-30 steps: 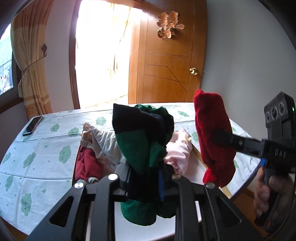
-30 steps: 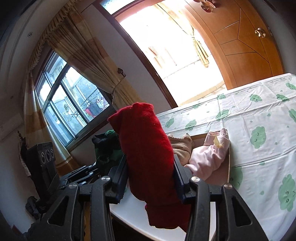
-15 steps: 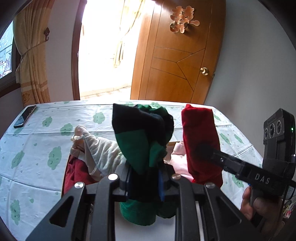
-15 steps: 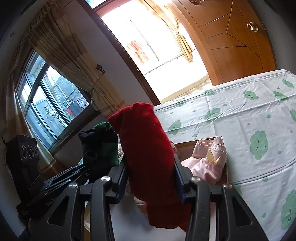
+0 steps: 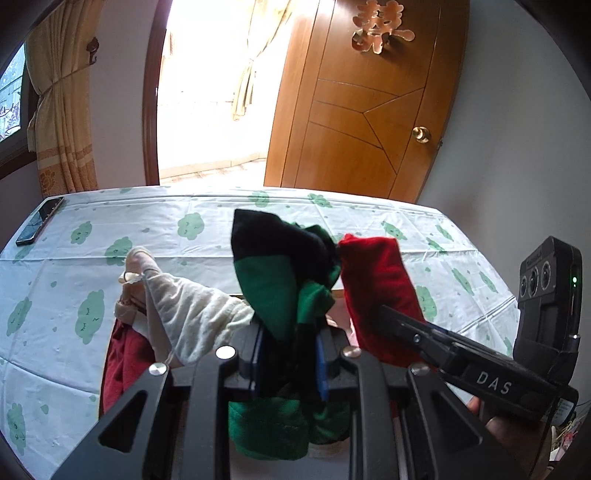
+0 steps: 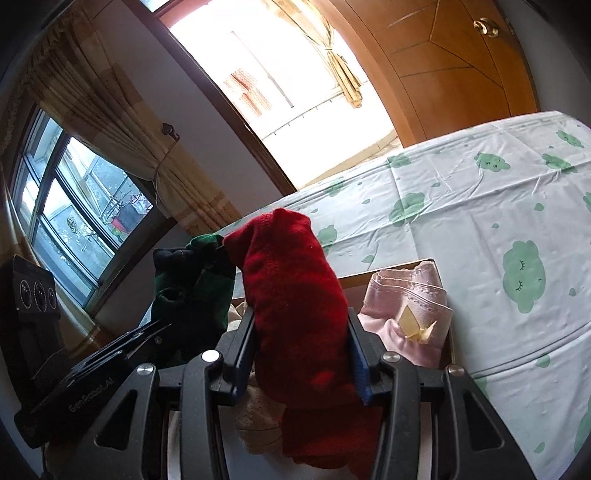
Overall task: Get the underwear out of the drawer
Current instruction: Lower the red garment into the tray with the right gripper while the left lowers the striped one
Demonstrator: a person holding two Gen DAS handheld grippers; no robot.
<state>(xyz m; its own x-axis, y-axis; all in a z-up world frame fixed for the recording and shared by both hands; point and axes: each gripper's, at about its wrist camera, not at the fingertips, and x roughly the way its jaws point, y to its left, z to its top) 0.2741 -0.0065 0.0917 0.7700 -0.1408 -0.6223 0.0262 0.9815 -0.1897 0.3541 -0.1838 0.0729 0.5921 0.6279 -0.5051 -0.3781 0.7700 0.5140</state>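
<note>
Green-and-black underwear, bunched and clamped in the jaws of the left gripper, held up above the open drawer, one end flopping over the top, the other hanging below. Beside it, touching at the top, a red pair clamped in the jaws of the right gripper, likewise lifted clear and drooping at both ends.

Judged by the sag: light, soft, limp cloth, nothing fragile, little risk of slipping from ribbed pads. Best taken at a thick fold or the waistband, mid-bundle, so neither end trails far or snags on neighbours. Possible snag already: a cream garment stretched up from the drawer toward the left jaws, perhaps caught along.

Still in the drawer: a pink folded piece with a small yellow bow, a dark red item, beige lace low down. Around it, a counter under a white cloth printed with green clouds, a phone at its far edge.

Readable writing: "DAS" on the right gripper's arm, "GenRobot.AI" on the left's. On the wooden door, a gold double-happiness character.
</note>
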